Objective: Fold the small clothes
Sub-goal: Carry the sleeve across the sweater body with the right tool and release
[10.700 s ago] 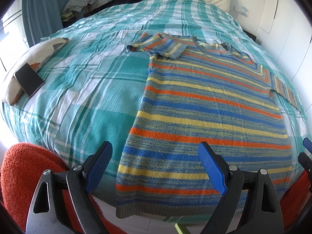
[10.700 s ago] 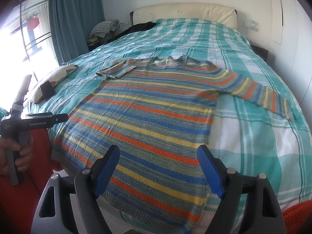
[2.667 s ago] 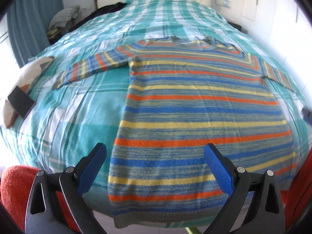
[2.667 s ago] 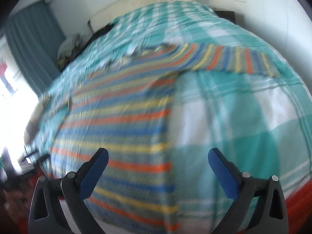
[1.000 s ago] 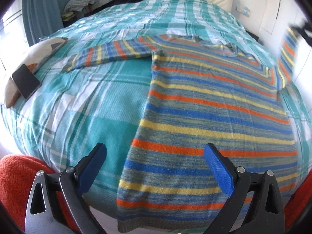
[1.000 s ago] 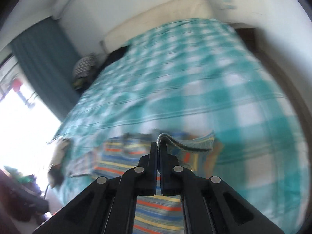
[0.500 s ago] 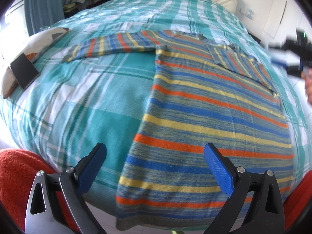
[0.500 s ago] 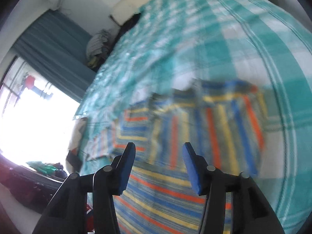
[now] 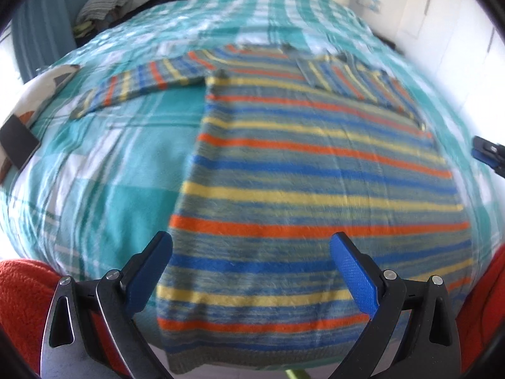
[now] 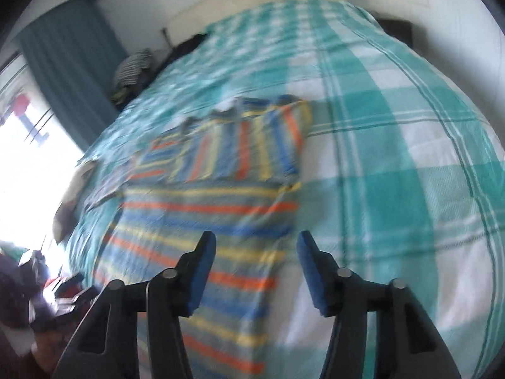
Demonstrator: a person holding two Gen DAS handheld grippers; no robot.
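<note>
We have the striped sweater point(image 9: 315, 189) lying flat on the bed point(image 9: 104, 170), filling centre and lower right of the left wrist view; one sleeve point(image 9: 356, 82) is folded in across the chest at upper right, the other sleeve point(image 9: 142, 85) lies spread out on the blanket at upper left. Left gripper point(image 9: 251, 271) hangs over the hem at bottom centre, jaws wide apart, nothing between them. Right gripper point(image 10: 255, 268) has just been opening its jaws; they stand roughly half apart and empty, over the sweater's side edge in the lower middle of the right wrist view, the folded sleeve point(image 10: 233, 148) lying free above it in the frame. Our read: one sleeve done, the far one next. Risks: the folded sleeve sits loose, so dragging the body or catching its edge with a jaw could flip it back open; the knit may bunch if we lift from one corner only; the hem hangs over the bed edge and could slide. Hard to make out: both views are motion-blurred, right one worse, so the neckline and the sleeve cuff are smeared; the hem's lower edge is cut off behind the left gripper; the dark flat thing point(image 9: 17, 145) at far left of the left view may be a phone, we can't confirm.
</note>
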